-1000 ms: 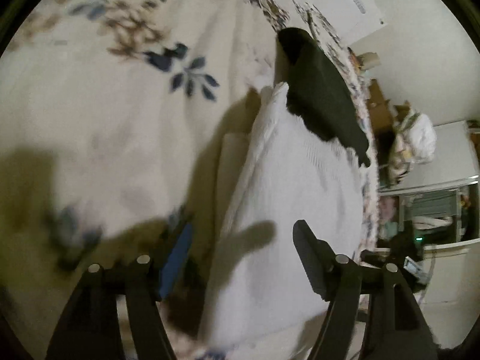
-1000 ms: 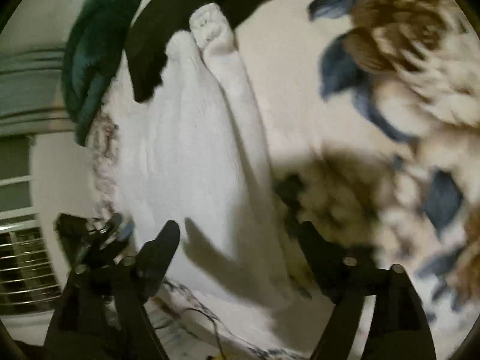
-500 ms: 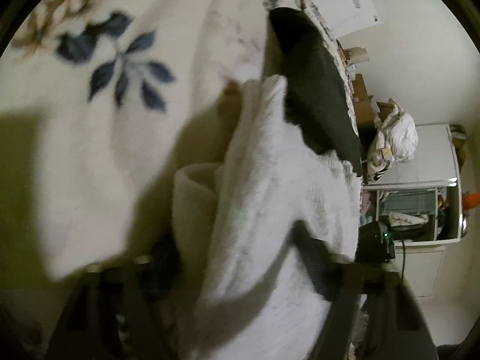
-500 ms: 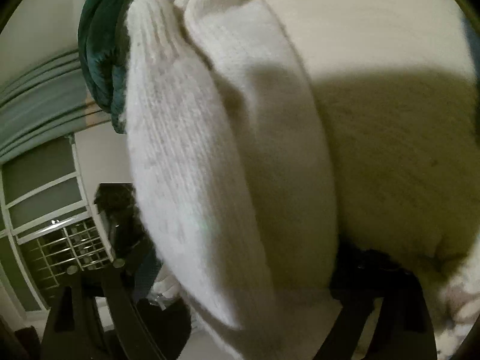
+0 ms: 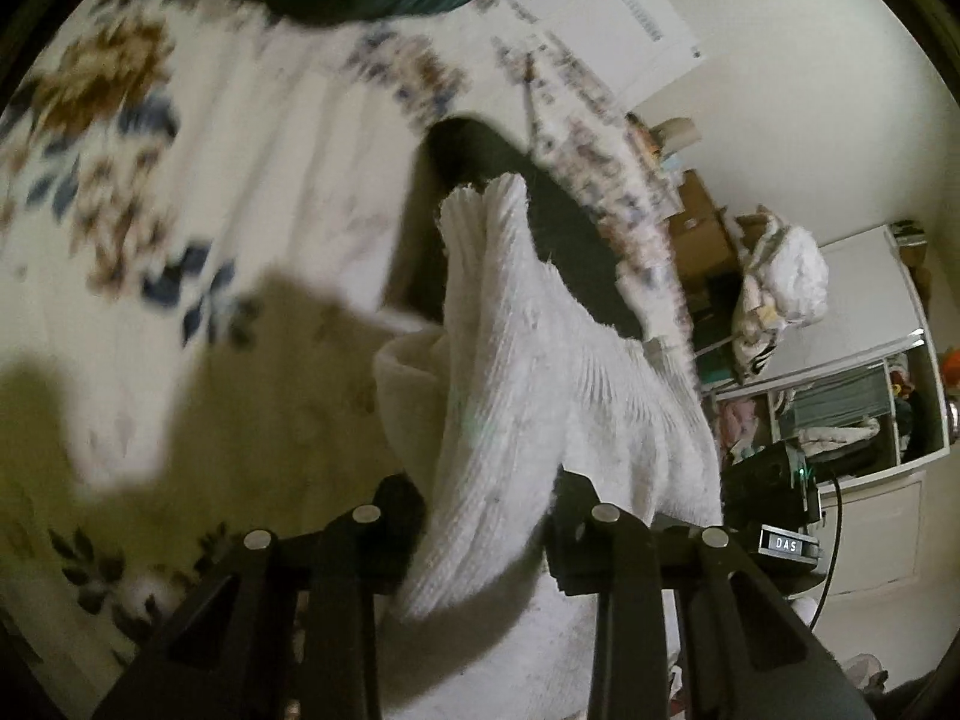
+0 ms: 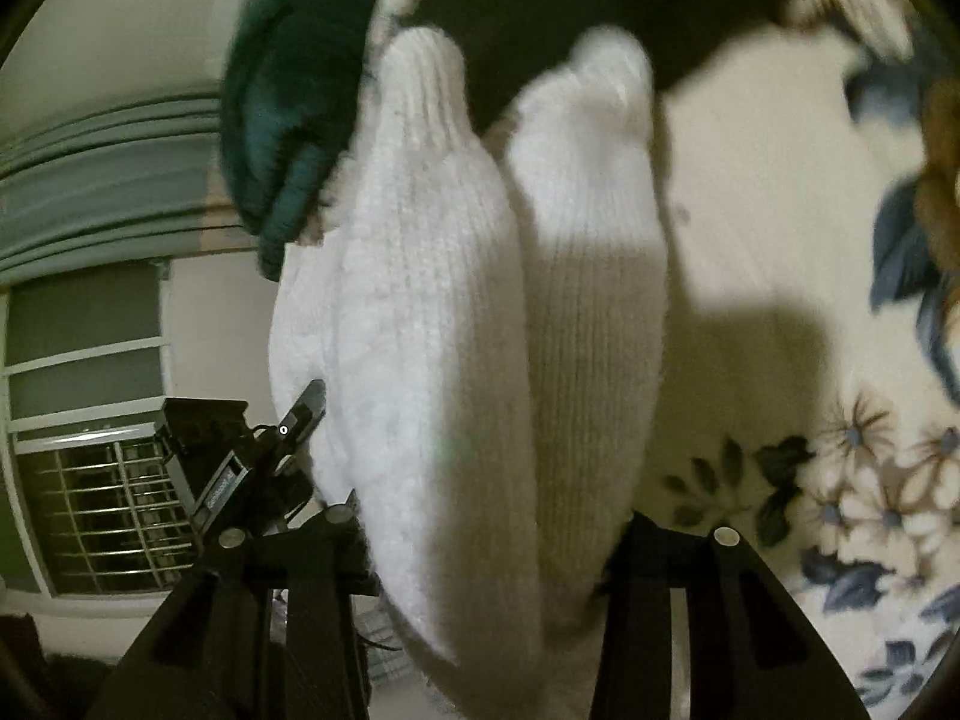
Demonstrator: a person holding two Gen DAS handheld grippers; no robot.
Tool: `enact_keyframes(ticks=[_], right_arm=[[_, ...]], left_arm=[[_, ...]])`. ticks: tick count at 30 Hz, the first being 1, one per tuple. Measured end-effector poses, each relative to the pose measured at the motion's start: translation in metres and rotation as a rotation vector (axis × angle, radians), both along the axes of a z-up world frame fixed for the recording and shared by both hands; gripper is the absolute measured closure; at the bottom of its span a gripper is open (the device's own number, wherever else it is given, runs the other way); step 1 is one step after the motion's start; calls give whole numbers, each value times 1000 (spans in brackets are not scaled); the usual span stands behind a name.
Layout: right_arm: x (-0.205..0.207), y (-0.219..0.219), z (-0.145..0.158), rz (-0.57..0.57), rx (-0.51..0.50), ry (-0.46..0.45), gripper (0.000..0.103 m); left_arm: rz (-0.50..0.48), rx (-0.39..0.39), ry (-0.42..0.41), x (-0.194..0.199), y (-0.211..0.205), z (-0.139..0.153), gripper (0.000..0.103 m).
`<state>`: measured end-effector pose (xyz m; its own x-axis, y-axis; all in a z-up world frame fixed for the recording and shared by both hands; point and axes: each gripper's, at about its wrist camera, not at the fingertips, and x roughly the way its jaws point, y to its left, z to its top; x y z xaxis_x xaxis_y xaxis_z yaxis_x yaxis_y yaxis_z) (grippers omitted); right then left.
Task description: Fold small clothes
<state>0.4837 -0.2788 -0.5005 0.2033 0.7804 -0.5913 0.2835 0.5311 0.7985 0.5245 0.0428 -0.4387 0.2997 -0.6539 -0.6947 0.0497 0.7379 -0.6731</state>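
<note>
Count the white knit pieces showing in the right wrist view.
2: one white knit piece on the left beside the dark green cloth, the other right of it. Both run down between the right claw. More may be hidden.

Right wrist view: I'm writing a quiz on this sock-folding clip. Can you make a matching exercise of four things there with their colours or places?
Things:
1. white knit socks
2. teal garment
3. floral blanket
4. barred window

Descriptions:
A. lower left, behind the tool
B. dark green-blue, upper left
C. cream with blue and brown flowers, right side
D. pale ribbed pair between the tool's fingers

Pairs: 1-D, 2-B, 3-C, 4-A
</note>
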Motion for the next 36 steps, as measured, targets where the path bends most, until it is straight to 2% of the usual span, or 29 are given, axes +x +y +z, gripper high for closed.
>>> enact_keyframes(ticks=[3,6,8,12,14,16,17,20,23,27,29,32,33,34,35,36], right_arm=[[15,-18,45,-14,-1,-56,60],[47,-45,85,-34,-28,-115,60],[74,-58,105,-36,-55,-154,60],[132,-82,119,-41,-92,-188,60],[163,-103,110,-39,-104,-176,60],[187,-106,95,-34,-116,-155,60],[199,-91,88,-29,-124,-143,60],[232,-99,50,-3,-151,-88,60],[248,-98,16,27,-182,-44,60],[258,-99,-1,45,-196,-33,57],[260,-98,1,52,-221,-24,50],[258,-91,14,75,-365,-40,38],[254,-85,22,86,-452,-51,36],[248,-79,31,86,-559,-64,30],[244,-76,36,80,-609,-70,29],[236,-68,45,74,-715,-66,29]], left_arm=[[-16,-1,-56,25,-12,34,75],[-21,-11,-102,62,-33,58,75],[-22,-11,-130,93,-52,68,75],[-23,-17,-145,146,-75,62,75],[-23,-6,-130,173,-87,47,75],[-21,12,-105,193,-97,27,75],[-22,24,-93,201,-102,15,75],[-29,73,-45,216,-112,-22,75],[-40,117,-23,218,-117,-44,74],[-49,176,-14,218,-119,-51,71],[-57,234,-30,216,-121,-45,66],[-37,384,-102,207,-124,-28,58],[-26,428,-128,203,-123,-21,54],[-17,461,-148,198,-123,-15,44],[-9,486,-167,196,-121,-12,31],[-1,522,-188,192,-120,-9,24]])
